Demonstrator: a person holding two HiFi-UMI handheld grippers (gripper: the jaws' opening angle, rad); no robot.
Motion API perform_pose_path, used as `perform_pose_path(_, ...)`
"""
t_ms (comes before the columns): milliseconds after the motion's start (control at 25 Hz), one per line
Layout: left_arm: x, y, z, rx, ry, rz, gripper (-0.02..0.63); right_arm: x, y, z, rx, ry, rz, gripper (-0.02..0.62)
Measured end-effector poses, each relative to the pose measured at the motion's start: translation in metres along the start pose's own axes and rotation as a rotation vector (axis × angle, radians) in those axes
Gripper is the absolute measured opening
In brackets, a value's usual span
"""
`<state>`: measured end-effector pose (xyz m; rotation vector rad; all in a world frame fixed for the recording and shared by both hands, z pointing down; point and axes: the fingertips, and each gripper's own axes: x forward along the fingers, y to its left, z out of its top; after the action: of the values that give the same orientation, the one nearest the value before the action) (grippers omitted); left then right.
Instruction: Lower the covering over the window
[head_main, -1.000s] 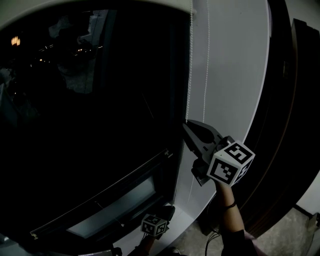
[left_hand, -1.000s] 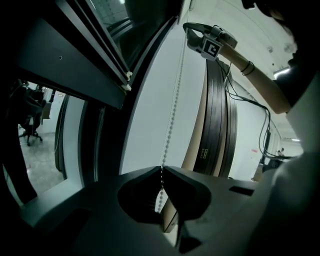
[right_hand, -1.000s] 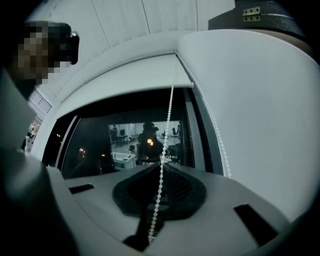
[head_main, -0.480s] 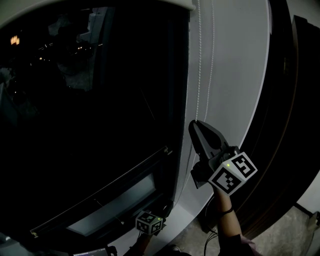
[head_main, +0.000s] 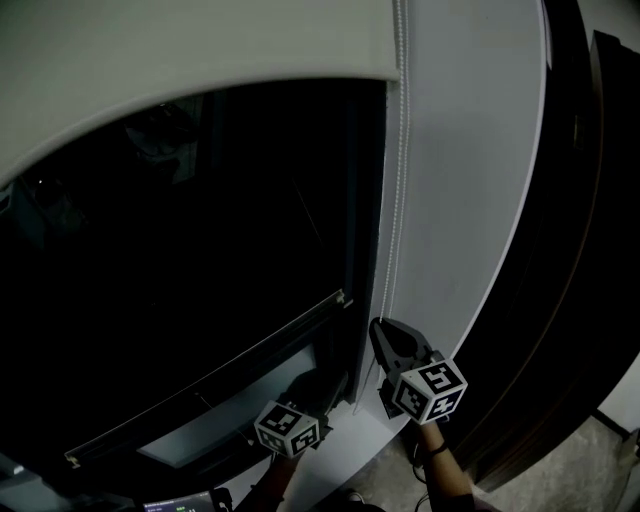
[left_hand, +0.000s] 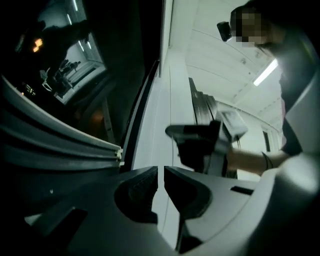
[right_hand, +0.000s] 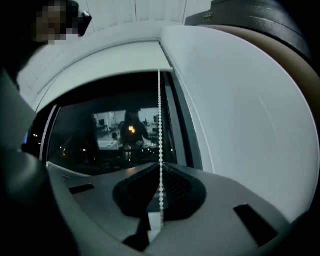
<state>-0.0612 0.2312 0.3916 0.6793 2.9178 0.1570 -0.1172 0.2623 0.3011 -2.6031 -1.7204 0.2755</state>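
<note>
My right gripper (right_hand: 160, 200), low at the right side of the dark glass window (head_main: 180, 280), has its jaws pressed together on the white beaded pull cord (head_main: 397, 170). The cord passes between the ribbed pads and runs straight up from them along the window's right frame to the top. The pale grey fabric roller blind (head_main: 180, 50) hangs across the top of the window, its lower edge covering only the upper part, with black glass bare beneath it down to the sill. My left gripper (left_hand: 161, 175) sits lower and to the left, near the bottom of the window. Its jaws stand a narrow slit apart and pinch nothing, and they point along the plain white wall (head_main: 470, 150) towards the right gripper just beyond. That wall fills the space right of the cord, and a dark brown panel (head_main: 570, 250) borders it at the far right. Small lights and a lit room show as reflections in the pane
</note>
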Motion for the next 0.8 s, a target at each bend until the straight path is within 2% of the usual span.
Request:
perform_pose_path(120, 0.007, -0.001, 0.033, 0.012, -0.06, -0.03, 0.025, -0.011, -0.004, -0.065, 0.071, 0.086, -0.015, 0.02)
perform_pose_path(280, 0.02, -0.016, 0.087, 0.078, -0.106, -0.07, 0.026, -0.028, -0.002, -0.118, 0.137, 0.146, -0.024, 0.02)
perform_pose_path(400, 0.035, -0.028, 0.114, 0.113, -0.146, -0.134, 0.063, -0.035, 0.005, -0.156, 0.153, 0.222, -0.023, 0.021)
perform_pose_path(560, 0.051, -0.04, 0.135, 0.173, -0.163, -0.182, 0.084, -0.047, 0.011, -0.207, 0.176, 0.327, -0.036, 0.021)
perform_pose_path(680, 0.058, -0.046, 0.144, 0.181, -0.172, -0.188, 0.084, -0.062, 0.016, -0.247, 0.218, 0.409, -0.044, 0.021)
perform_pose_path(800, 0.062, -0.05, 0.141, 0.189, -0.157, -0.187, 0.084, -0.077, 0.024, -0.269, 0.258, 0.455, -0.047, 0.021)
